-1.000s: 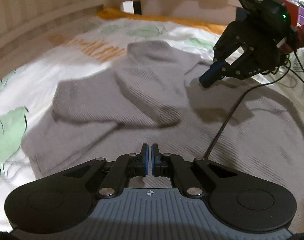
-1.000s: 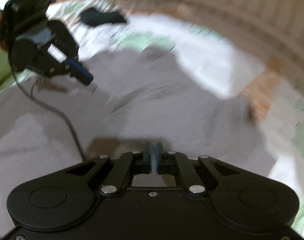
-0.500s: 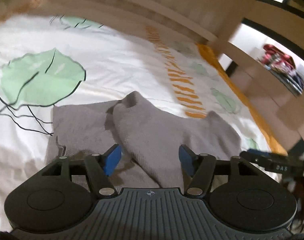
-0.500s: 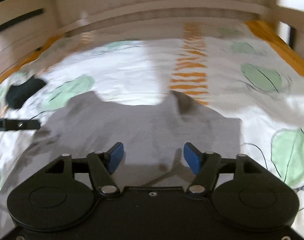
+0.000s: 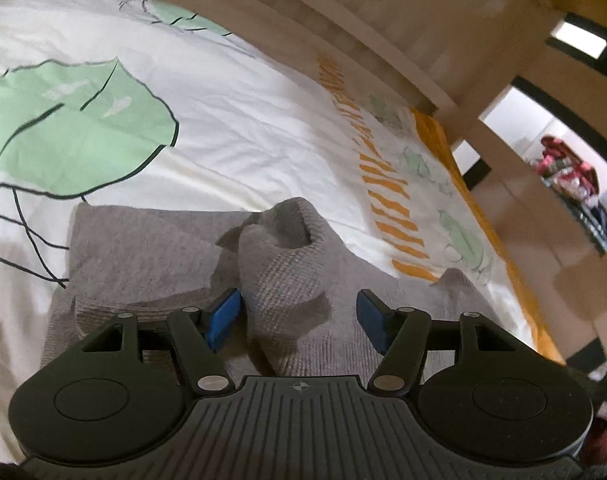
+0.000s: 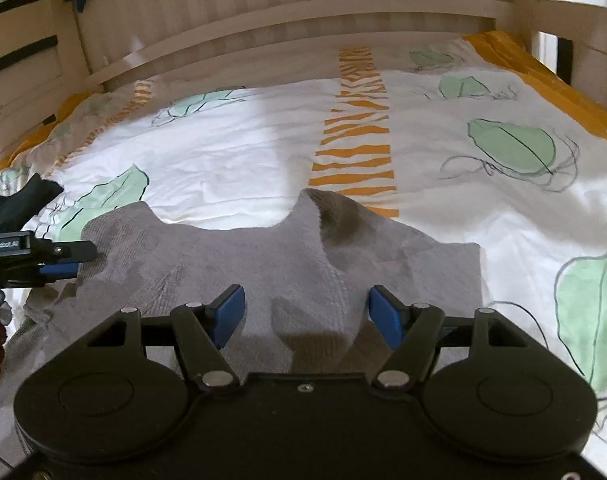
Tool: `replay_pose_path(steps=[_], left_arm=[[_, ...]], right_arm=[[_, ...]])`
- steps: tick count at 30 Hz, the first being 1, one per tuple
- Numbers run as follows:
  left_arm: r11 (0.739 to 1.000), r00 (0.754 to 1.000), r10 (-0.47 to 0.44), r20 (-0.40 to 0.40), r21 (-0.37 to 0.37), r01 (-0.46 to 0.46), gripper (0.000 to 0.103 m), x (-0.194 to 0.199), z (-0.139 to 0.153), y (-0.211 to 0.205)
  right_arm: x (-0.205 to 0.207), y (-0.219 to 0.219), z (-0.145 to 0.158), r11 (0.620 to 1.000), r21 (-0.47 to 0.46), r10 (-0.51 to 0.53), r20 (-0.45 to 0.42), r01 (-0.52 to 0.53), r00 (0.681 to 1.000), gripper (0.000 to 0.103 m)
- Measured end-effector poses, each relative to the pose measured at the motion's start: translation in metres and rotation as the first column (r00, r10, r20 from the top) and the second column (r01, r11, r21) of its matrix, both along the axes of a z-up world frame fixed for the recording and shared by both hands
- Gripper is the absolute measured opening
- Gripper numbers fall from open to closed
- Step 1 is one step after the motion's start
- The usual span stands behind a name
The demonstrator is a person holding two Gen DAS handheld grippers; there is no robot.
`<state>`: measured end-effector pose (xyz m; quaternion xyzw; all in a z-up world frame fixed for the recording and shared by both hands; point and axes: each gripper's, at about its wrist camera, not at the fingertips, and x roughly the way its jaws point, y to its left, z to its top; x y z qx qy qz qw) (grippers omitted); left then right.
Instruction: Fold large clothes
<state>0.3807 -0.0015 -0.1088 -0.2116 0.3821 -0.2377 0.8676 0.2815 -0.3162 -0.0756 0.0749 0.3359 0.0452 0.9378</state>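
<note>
Left wrist view: grey garment [image 5: 287, 280] folded on the leaf-print bedspread [image 5: 231, 128].
Both grippers, pinched shut a second ago, now gape: left gripper [image 5: 299, 316], right gripper [image 6: 306, 314], holding nothing.

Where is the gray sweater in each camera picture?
Left wrist view: the gray sweater fills the lower middle, bunched up between the open left tool.
Right wrist view: the gray sweater spreads across the middle, ahead of the open right tool.
Shared landmark: the orange striped band on the sheet.

both wrist views low over bed [image 6: 239, 148], sharing grey garment [image 5: 295, 280]
</note>
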Motion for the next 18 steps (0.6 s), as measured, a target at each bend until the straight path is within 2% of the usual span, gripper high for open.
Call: replay_pose_path(steps=[3,4,5,7,8,10,12,14,16,18], left_arm=[[0.999,1.000,0.007,0.001,-0.042,-0.007,0.060,0.002,-0.002,0.003],[0.999,1.000,0.000,0.003,-0.049,0.000,0.055,0.002,-0.003,0.002],[0.998,1.000,-0.013,0.006,-0.056,0.013,0.035,0.001,-0.003,0.001],[0.999,0.999,-0.016,0.033,-0.032,0.017,0.004,-0.003,0.000,-0.003],[1.000,0.998,-0.012,0.058,-0.006,0.012,0.004,-0.006,0.003,-0.004],[1.000,0.996,-0.017,0.092,-0.001,0.017,0.004,-0.011,0.010,-0.005],[1.000,0.993,-0.007,0.114,-0.008,0.008,0.004,-0.015,0.019,-0.005],[1.000,0.991,-0.005,0.134,-0.008,0.006,0.004,-0.021,0.028,-0.005],[1.000,0.990,0.006,0.141,-0.011,-0.004,0.004,-0.025,0.034,-0.004],[1.000,0.991,0.014,0.137,0.005,-0.015,0.004,-0.026,0.034,-0.002]], right_arm=[[0.000,0.007,-0.001,0.999,-0.040,0.017,0.003,-0.017,1.000,0.072],[0.000,0.008,-0.002,0.999,-0.047,0.020,0.002,-0.020,1.000,0.072],[0.000,0.008,-0.003,0.999,-0.050,0.021,-0.001,-0.021,1.000,0.072],[0.000,0.008,-0.004,0.999,-0.050,0.016,-0.002,-0.016,1.000,0.071],[0.001,0.008,-0.005,0.999,-0.051,0.015,-0.004,-0.015,1.000,0.071],[0.002,0.007,-0.006,0.999,-0.050,0.013,-0.005,-0.013,1.000,0.063],[0.003,0.006,-0.006,0.999,-0.052,-0.002,-0.009,0.002,1.000,0.031],[0.002,0.001,-0.003,1.000,-0.006,0.009,0.004,-0.009,1.000,0.018],[-0.003,-0.004,0.009,0.995,0.083,0.048,0.066,-0.053,0.997,0.016],[-0.008,-0.011,0.021,0.992,0.111,0.053,0.125,-0.067,0.991,0.016]])
